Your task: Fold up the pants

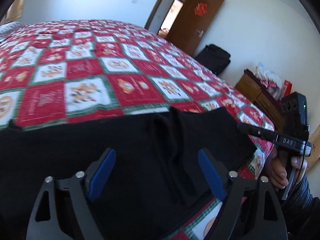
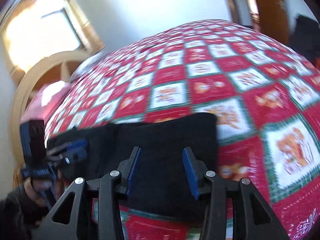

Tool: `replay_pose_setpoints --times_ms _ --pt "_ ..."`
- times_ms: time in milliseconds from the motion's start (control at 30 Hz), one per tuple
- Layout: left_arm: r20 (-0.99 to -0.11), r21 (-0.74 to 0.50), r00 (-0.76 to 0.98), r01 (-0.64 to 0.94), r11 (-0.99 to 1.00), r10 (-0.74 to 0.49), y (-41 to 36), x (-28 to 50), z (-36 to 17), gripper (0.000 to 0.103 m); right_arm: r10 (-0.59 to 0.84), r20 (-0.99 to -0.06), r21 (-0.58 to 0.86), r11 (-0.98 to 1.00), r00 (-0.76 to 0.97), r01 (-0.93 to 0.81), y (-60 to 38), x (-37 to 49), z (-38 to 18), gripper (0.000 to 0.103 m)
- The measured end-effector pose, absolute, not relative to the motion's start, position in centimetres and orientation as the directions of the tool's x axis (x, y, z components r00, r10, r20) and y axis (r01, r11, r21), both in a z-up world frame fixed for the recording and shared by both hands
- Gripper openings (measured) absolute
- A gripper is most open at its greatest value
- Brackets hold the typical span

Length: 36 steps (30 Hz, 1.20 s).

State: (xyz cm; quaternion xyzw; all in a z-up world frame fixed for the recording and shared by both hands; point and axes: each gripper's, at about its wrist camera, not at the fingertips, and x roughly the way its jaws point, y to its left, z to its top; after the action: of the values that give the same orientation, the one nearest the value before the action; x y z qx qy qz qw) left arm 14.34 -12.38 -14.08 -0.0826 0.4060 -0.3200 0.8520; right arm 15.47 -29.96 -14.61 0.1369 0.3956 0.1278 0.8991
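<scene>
Black pants (image 1: 140,140) lie folded on a bed with a red, white and green checked quilt (image 1: 90,76), near its front edge. My left gripper (image 1: 158,160) hovers over the cloth, its blue pads wide apart and nothing pinched between them. A hand holds my right gripper (image 1: 260,134) at the pants' right edge. In the right wrist view the pants (image 2: 170,132) form a dark block on the quilt (image 2: 230,80). The right gripper (image 2: 162,154) stands open above them with only cloth showing behind the gap. The left gripper (image 2: 78,152) appears blurred at the pants' left end.
A brown door (image 1: 198,20) stands ajar in the far wall, with a black bag (image 1: 214,58) on the floor beside it. A wooden cabinet (image 1: 254,92) with clutter on top sits to the right of the bed. A bright window (image 2: 40,34) and a curved wooden headboard (image 2: 26,92) are at the left.
</scene>
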Motion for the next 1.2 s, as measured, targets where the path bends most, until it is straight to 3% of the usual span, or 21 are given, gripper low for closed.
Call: replay_pose_setpoints --times_ms 133,200,267,367,433,567,833,1200 --pt "-0.65 -0.373 0.482 0.47 0.8 -0.587 -14.3 14.7 -14.0 0.086 0.332 -0.656 0.395 0.916 0.678 -0.067 -31.5 15.8 -15.2 0.045" --pt "-0.655 -0.368 0.481 0.47 0.802 -0.583 -15.1 14.7 -13.8 0.073 0.321 -0.645 0.384 0.921 0.694 -0.07 -31.2 15.8 -15.2 0.045" --pt "-0.669 -0.358 0.466 0.48 0.801 -0.579 -15.5 14.6 -13.9 0.039 0.294 -0.629 0.354 0.933 0.72 -0.071 -30.9 15.6 -15.0 0.045" --pt "-0.68 -0.318 0.48 0.488 0.813 -0.555 -16.0 14.1 -14.0 0.034 0.249 -0.594 0.34 0.94 0.765 -0.042 -31.5 15.0 -14.6 0.045" --pt "-0.679 -0.312 0.489 0.484 0.818 -0.548 -15.9 14.2 -14.0 0.016 0.242 -0.565 0.359 0.933 0.788 -0.029 -32.3 14.7 -14.2 0.046" --pt "-0.637 -0.403 0.481 0.458 0.792 -0.602 -14.2 14.2 -13.2 0.013 0.226 -0.536 0.387 0.922 0.814 -0.001 -33.1 14.3 -14.0 0.054" --pt "-0.584 -0.428 0.531 0.441 0.789 -0.614 -11.4 12.7 -11.5 0.013 0.229 -0.563 0.372 0.928 0.795 -0.004 -32.3 14.4 -14.9 0.054" --pt "-0.584 -0.46 0.572 0.352 0.815 -0.577 -7.8 12.9 -12.1 0.013 0.258 -0.539 0.305 0.947 0.802 -0.1 -29.8 13.5 -14.4 0.054"
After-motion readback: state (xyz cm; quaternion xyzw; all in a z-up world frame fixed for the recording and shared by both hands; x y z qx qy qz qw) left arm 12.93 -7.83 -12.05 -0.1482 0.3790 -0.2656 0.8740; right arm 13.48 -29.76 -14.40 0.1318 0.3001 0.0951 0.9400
